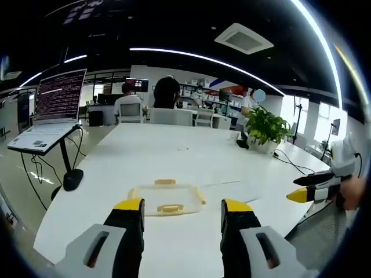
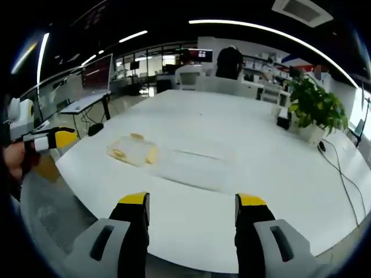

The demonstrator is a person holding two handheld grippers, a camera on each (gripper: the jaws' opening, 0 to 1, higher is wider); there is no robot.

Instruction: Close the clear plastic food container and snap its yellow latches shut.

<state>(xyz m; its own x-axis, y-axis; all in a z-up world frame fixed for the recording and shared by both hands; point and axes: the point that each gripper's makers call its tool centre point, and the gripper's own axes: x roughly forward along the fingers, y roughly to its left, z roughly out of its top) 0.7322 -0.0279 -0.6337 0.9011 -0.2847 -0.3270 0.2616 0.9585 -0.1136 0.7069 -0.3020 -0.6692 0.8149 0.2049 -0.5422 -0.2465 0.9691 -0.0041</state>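
The clear plastic food container (image 1: 165,200) lies on the white table (image 1: 174,150) just beyond my left gripper (image 1: 182,205), which is open with nothing between its jaws. Yellow latches show on the container's near, far and side edges. In the right gripper view the container (image 2: 133,150) sits left of centre, and a flat clear lid (image 2: 194,165) lies on the table to its right. My right gripper (image 2: 191,201) is open and empty, short of the table's near edge. The right gripper (image 1: 313,188) enters the left view from the right; the left gripper (image 2: 52,140) shows at far left.
A potted plant (image 1: 265,126) stands at the table's far right with a cable (image 2: 342,174) trailing near it. A laptop on a stand (image 1: 55,107) stands left of the table. Chairs and seated people (image 1: 167,92) are at the far end.
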